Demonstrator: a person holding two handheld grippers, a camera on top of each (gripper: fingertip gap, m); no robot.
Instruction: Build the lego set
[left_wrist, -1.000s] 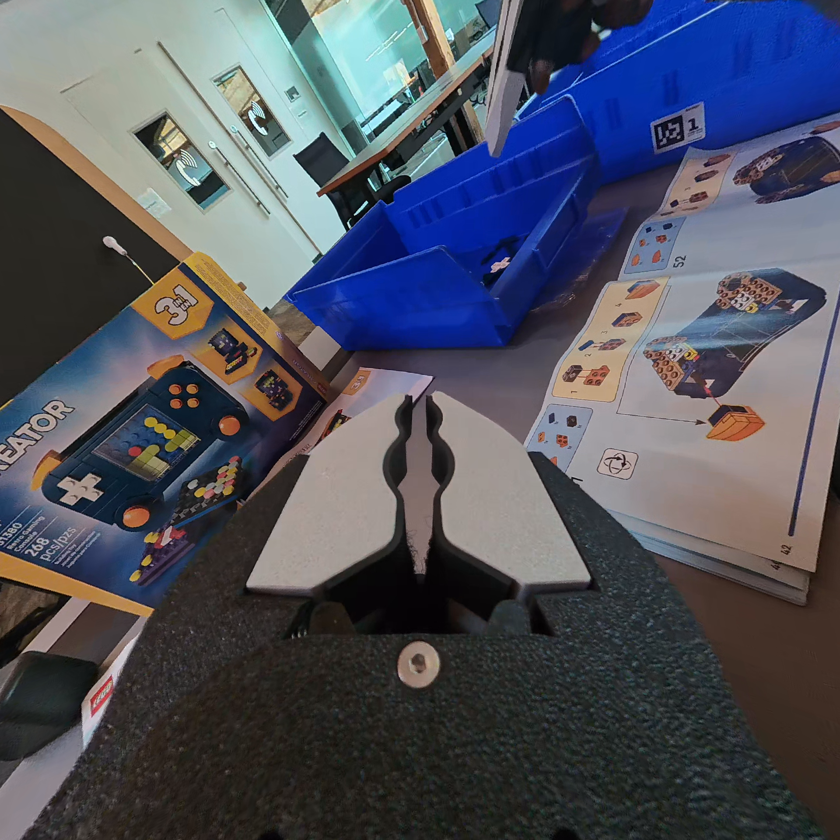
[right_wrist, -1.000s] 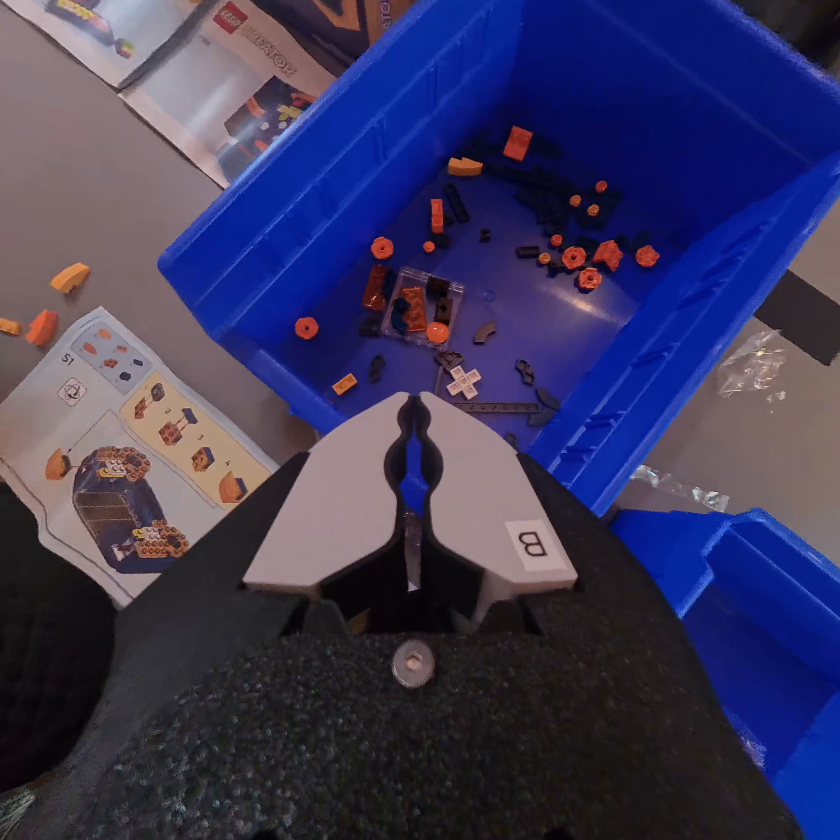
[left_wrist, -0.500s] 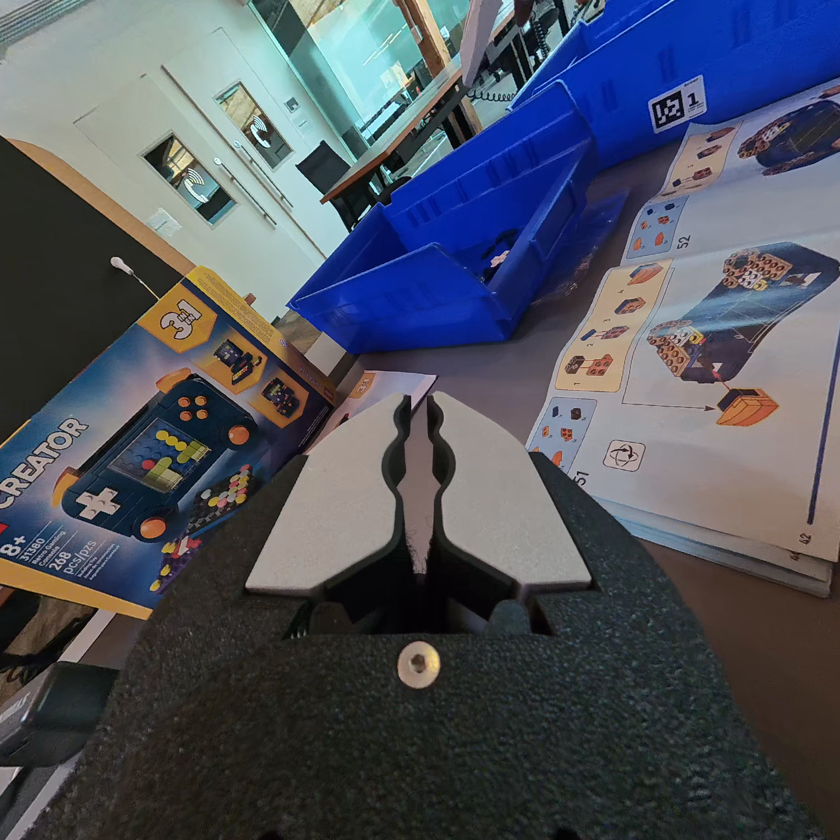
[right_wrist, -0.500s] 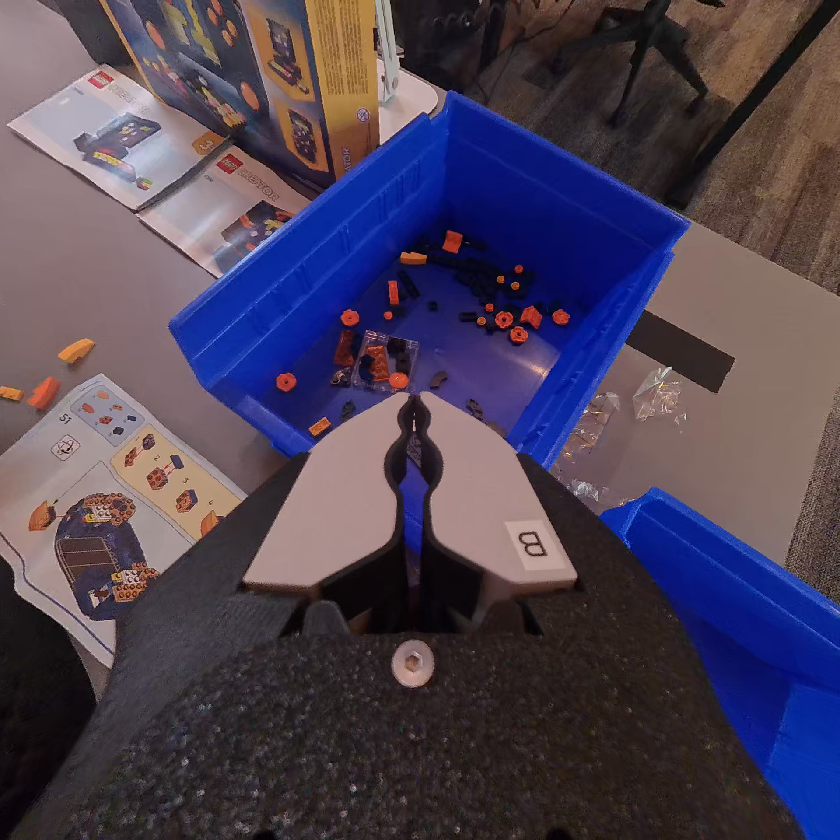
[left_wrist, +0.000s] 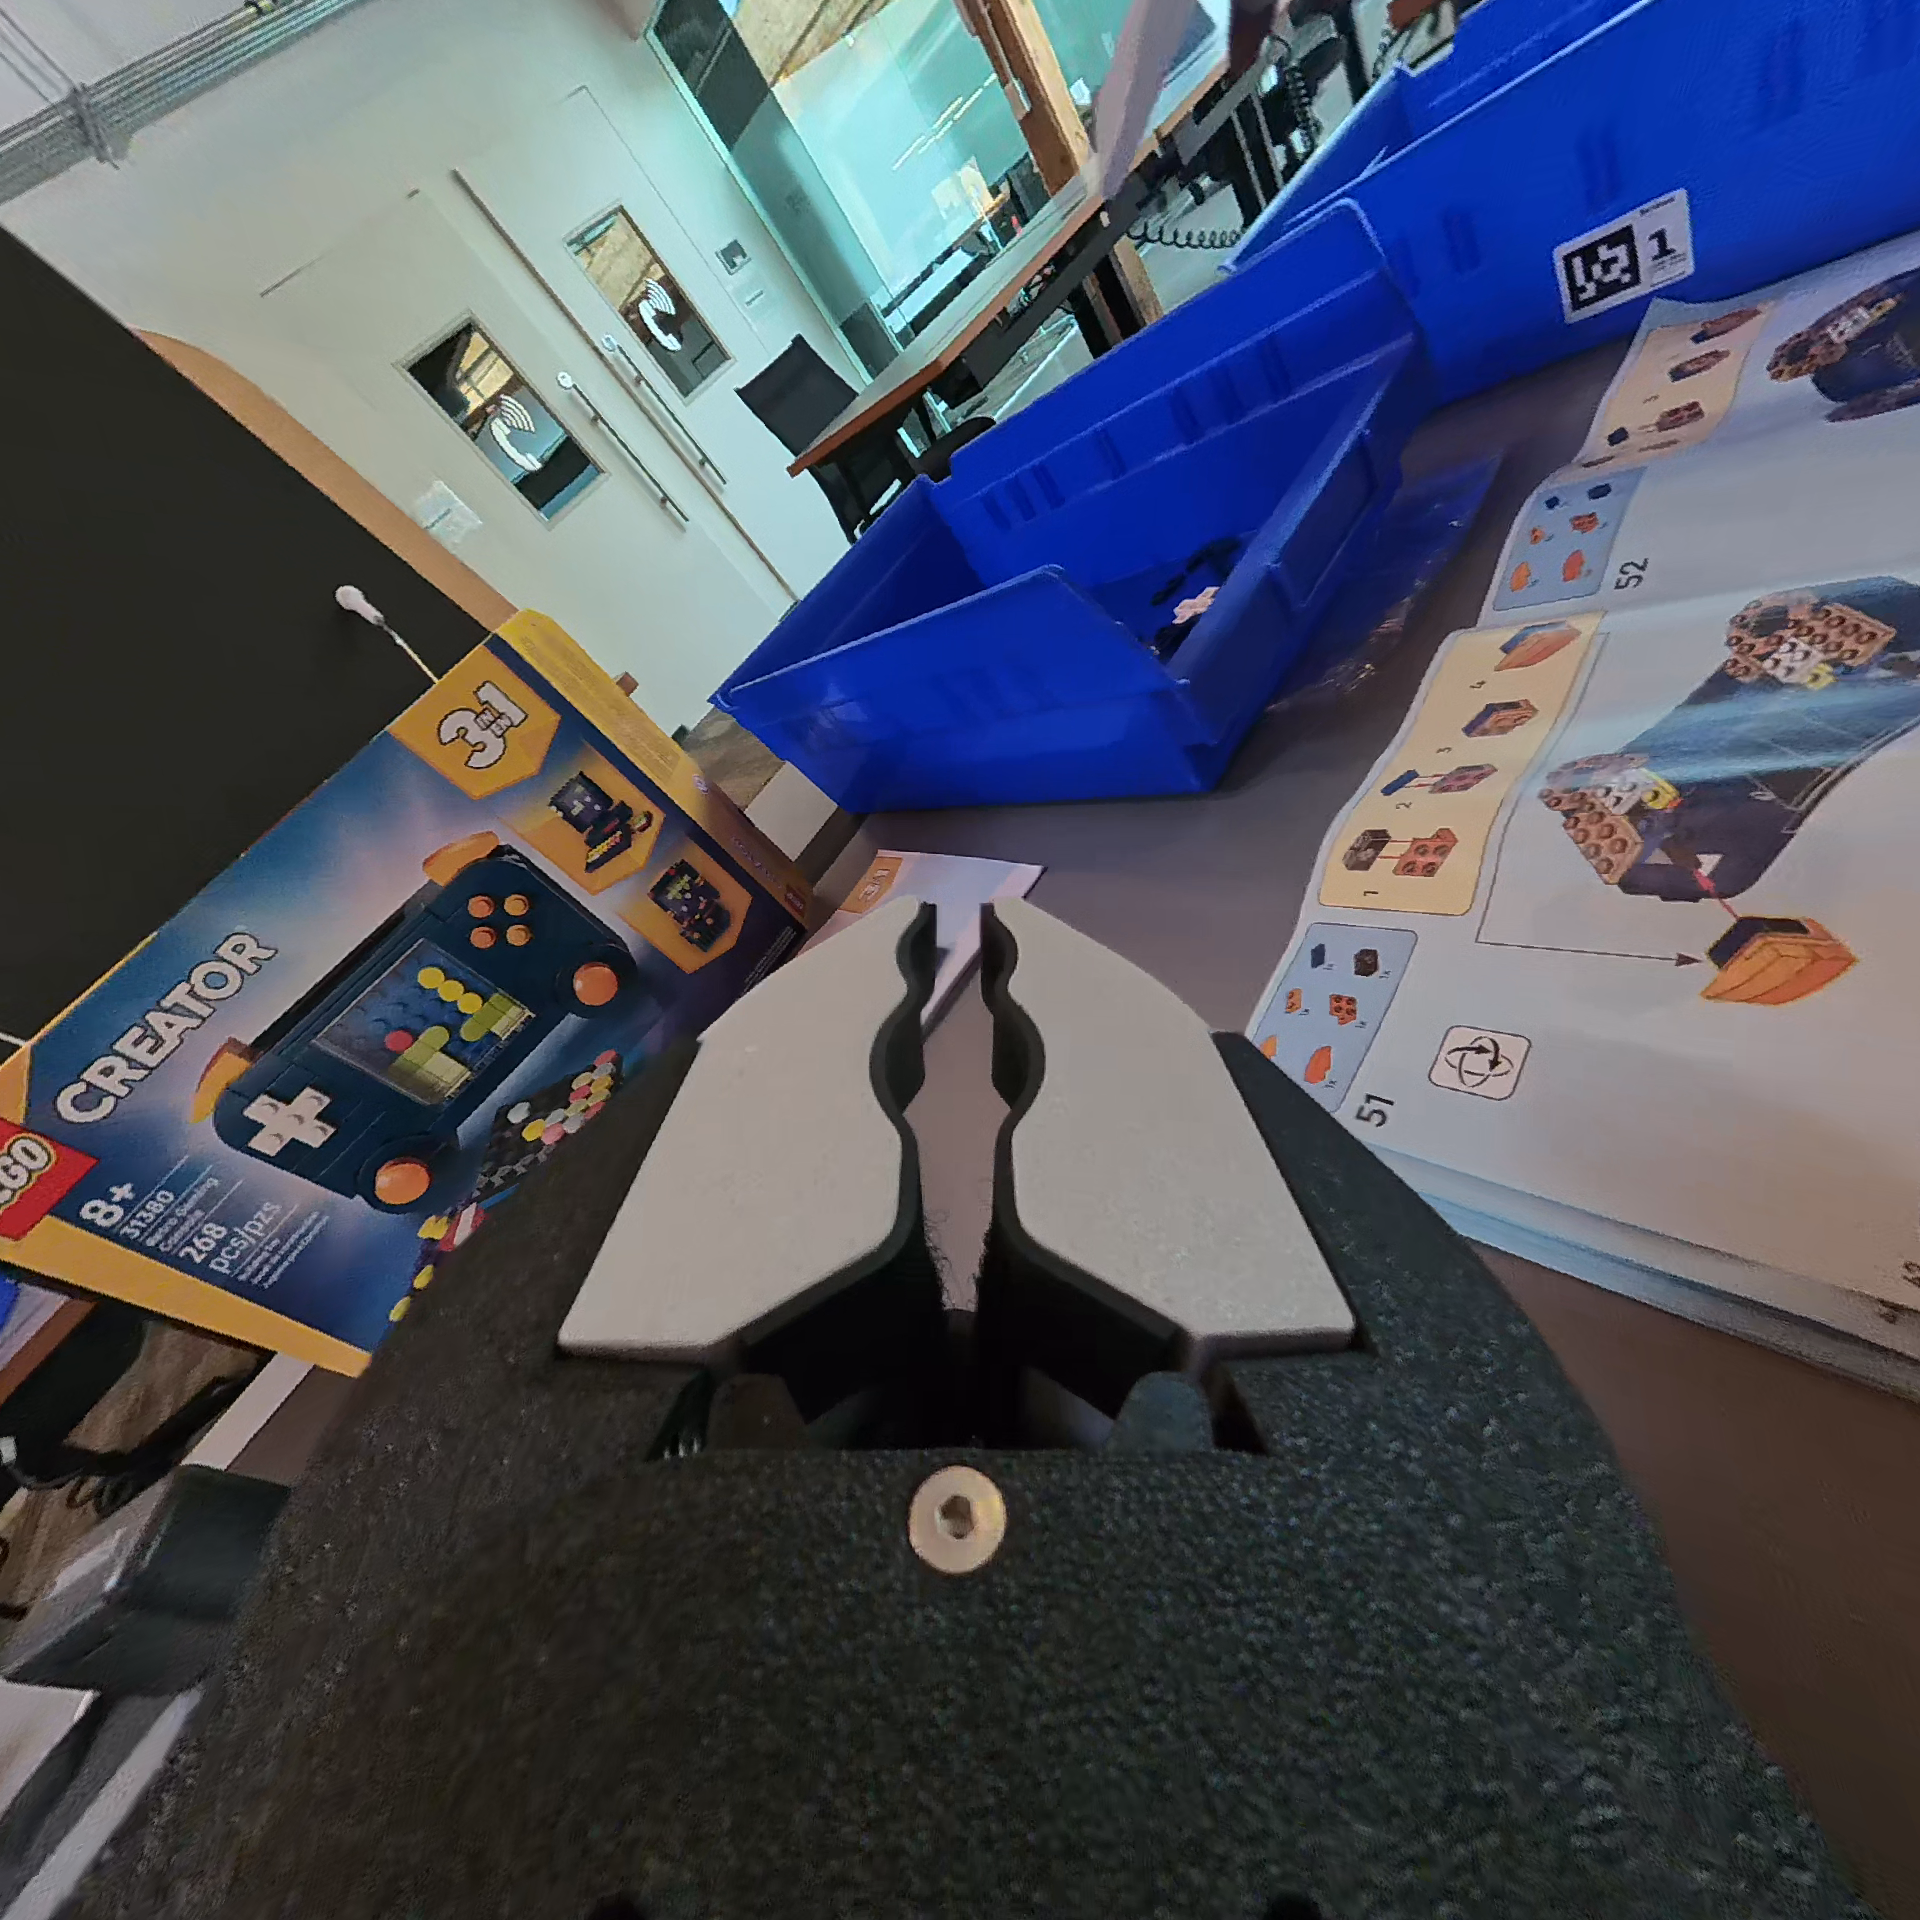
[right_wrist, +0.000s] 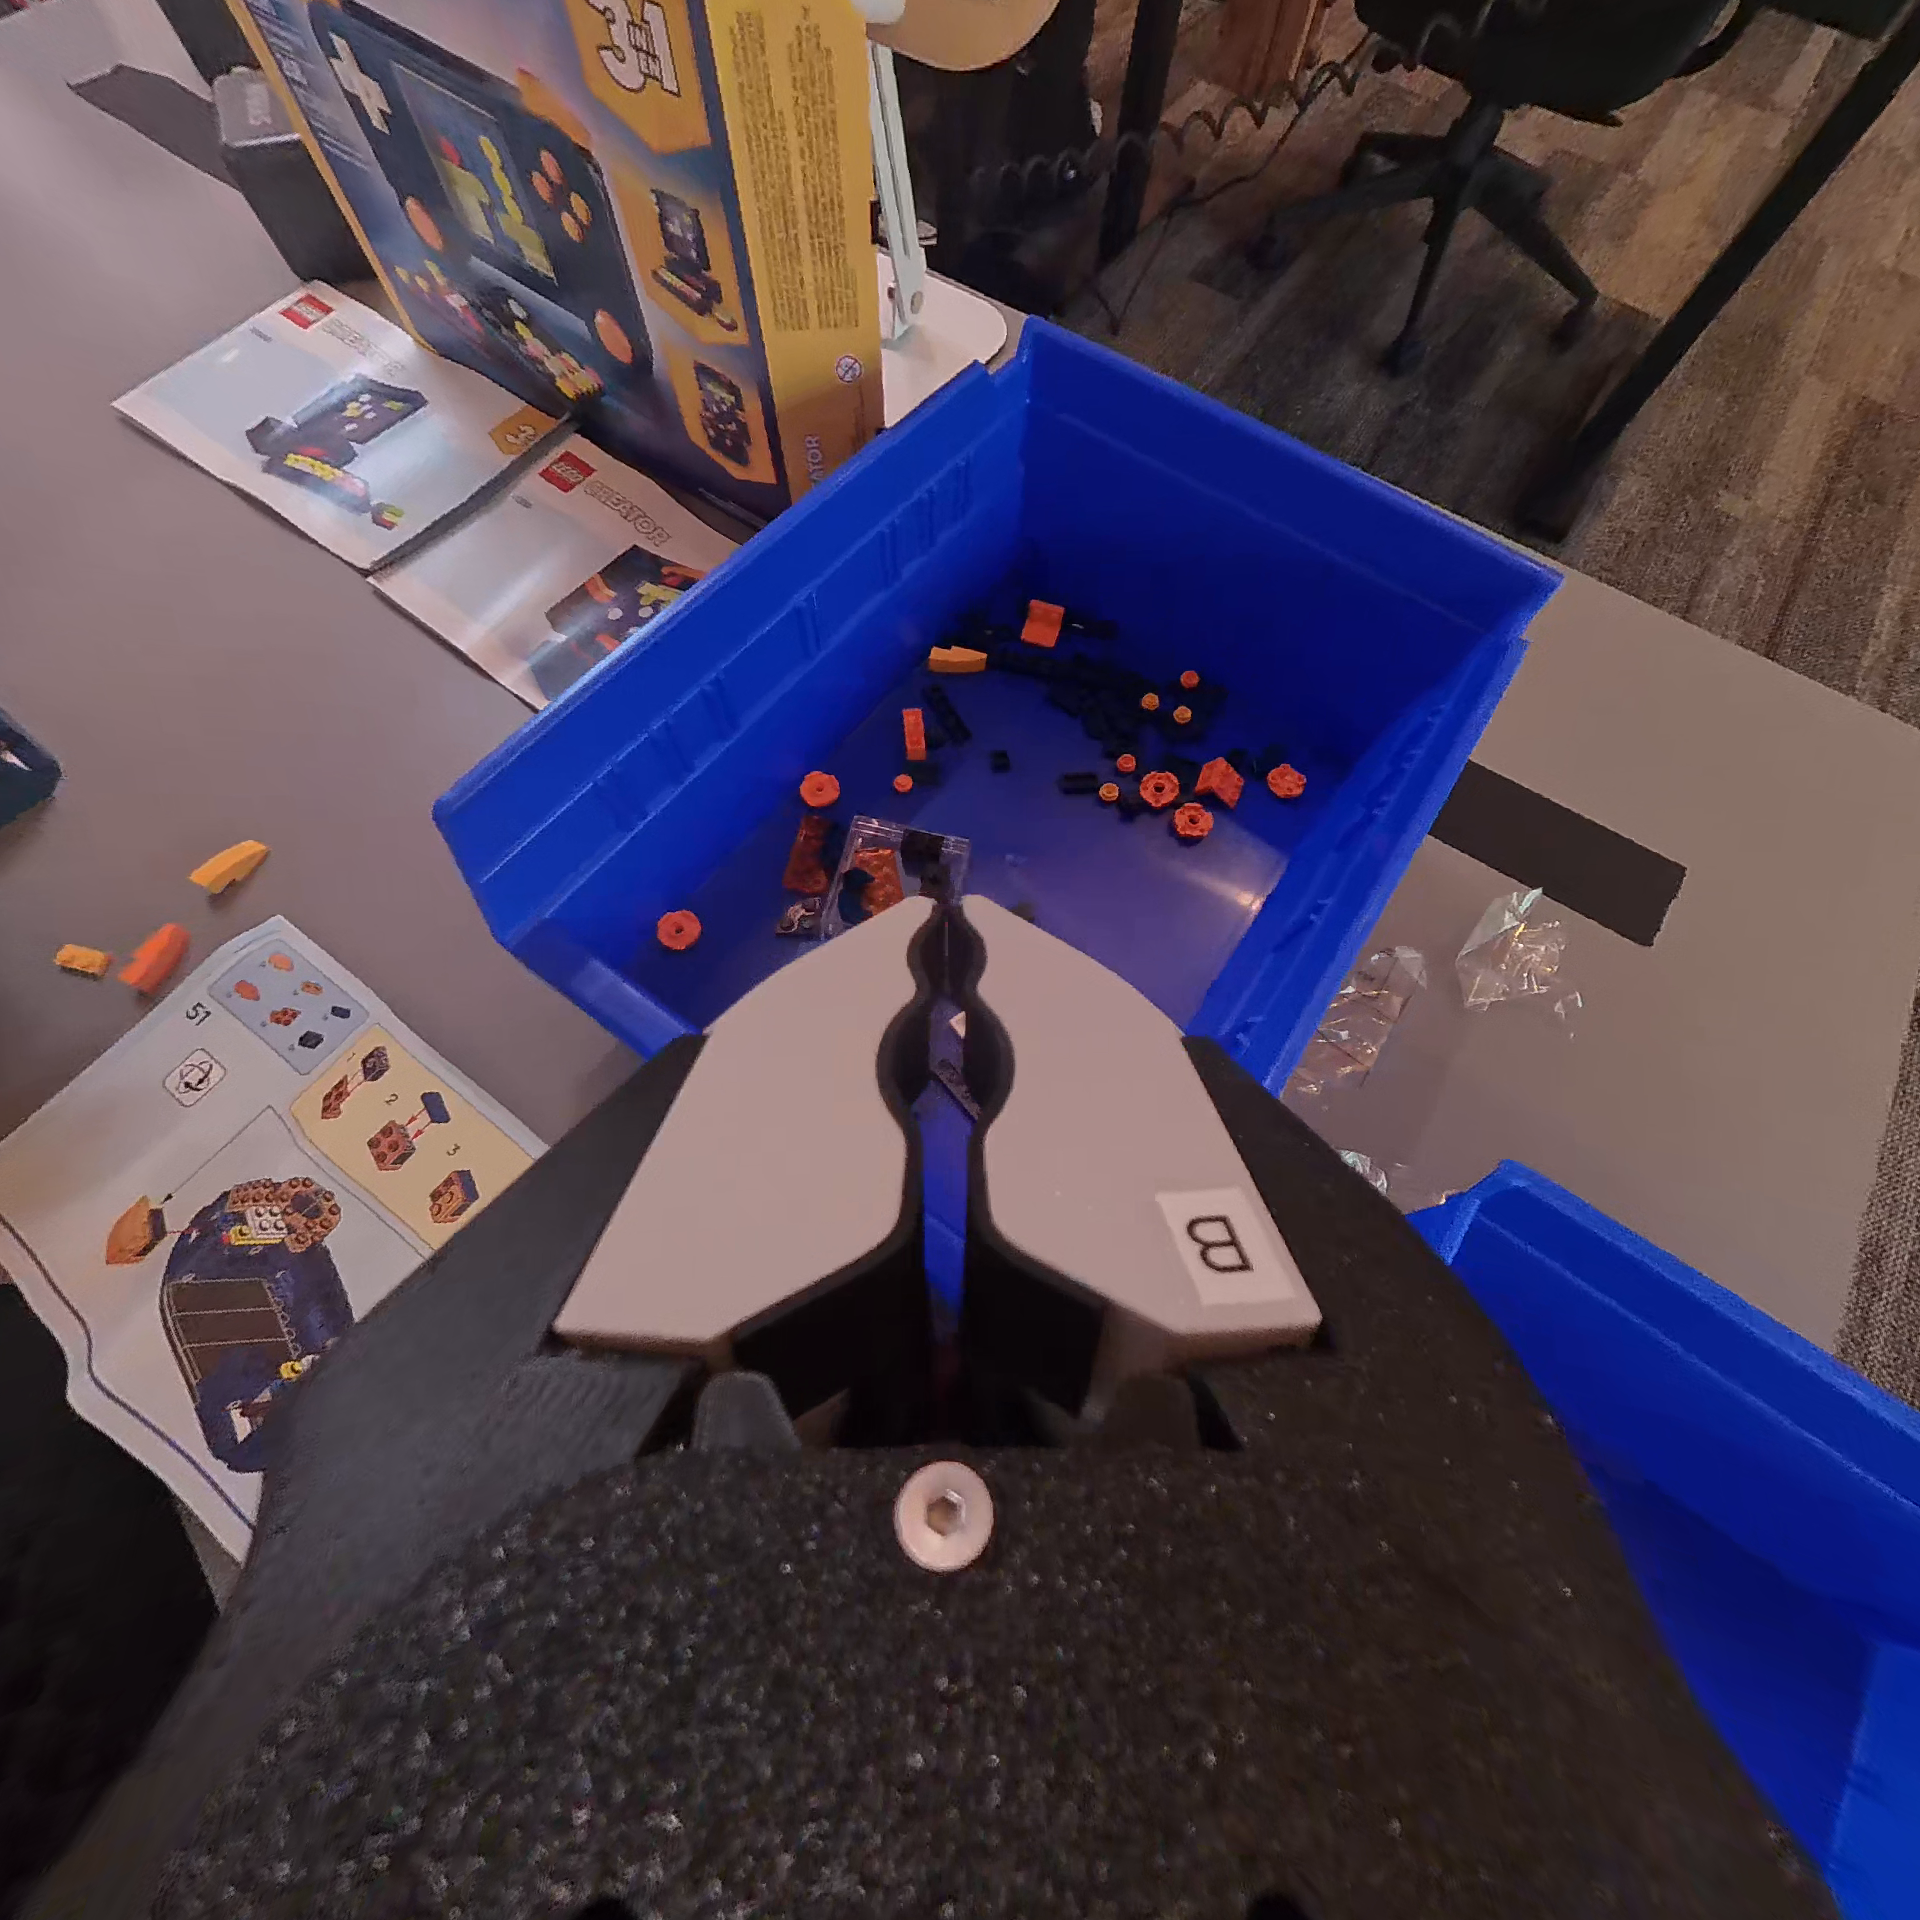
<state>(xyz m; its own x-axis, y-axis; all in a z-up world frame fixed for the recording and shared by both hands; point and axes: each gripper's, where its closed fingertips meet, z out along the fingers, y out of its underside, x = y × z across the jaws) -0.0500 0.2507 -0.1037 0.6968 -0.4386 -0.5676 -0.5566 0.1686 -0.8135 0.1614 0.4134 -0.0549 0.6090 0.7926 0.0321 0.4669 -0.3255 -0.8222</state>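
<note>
The right gripper (right_wrist: 943, 914) hung over the blue bin (right_wrist: 665, 748) of small bricks (right_wrist: 1158, 787), its fingers pressed together. The left gripper (left_wrist: 956, 920), slightly open and empty, waited low beside that bin, near the booklet (left_wrist: 1621, 1049).

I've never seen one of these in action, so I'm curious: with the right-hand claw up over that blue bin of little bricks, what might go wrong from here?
The right gripper is shut above the blue bin, and something thin seems caught deep between its fingers; it might slip out. The loose orange pieces lie near the open instruction booklet and could get knocked away. The crumpled clear bags beside the bin could snag.
</note>
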